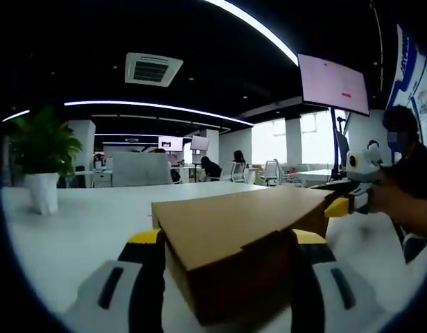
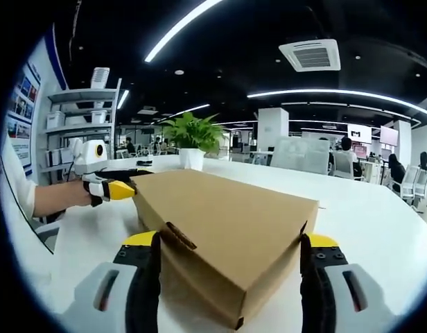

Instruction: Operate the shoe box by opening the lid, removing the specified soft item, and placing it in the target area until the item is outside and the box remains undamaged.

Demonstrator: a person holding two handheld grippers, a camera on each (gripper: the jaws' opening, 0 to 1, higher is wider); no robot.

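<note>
The brown cardboard shoe box (image 1: 248, 243) (image 2: 224, 232) lies on the white worktop (image 1: 82, 229) (image 2: 380, 208) with its lid down, and one pair of tongs stands at each of its two short ends. In the left gripper view the near end of the box fills the gap between the left tongs (image 1: 227, 239), whose yellow-tipped black jaws stand apart, one on either side of the box's corners; whether they press the cardboard I cannot tell. At the far end of the box in that view, to the right, the right tongs (image 1: 338, 207) reach in with a yellow tip touching or just at the lid's edge, held by a person's hand (image 1: 401, 205). In the right gripper view the box runs away from the camera, its near end between the right tongs (image 2: 227, 243), again with jaws spread wide on either side; a small flap or tab shows on the near left edge of the lid. At the far left corner the left tongs (image 2: 120, 189) meet the box, carried by a hand (image 2: 61, 196) in a white sleeve. A potted green plant (image 1: 41, 156) (image 2: 193, 139) in a white pot stands farther off on the worktop. Beyond are office desks, chairs, seated people, a shelf unit (image 2: 82, 125) and a hanging screen (image 1: 333, 83).
</note>
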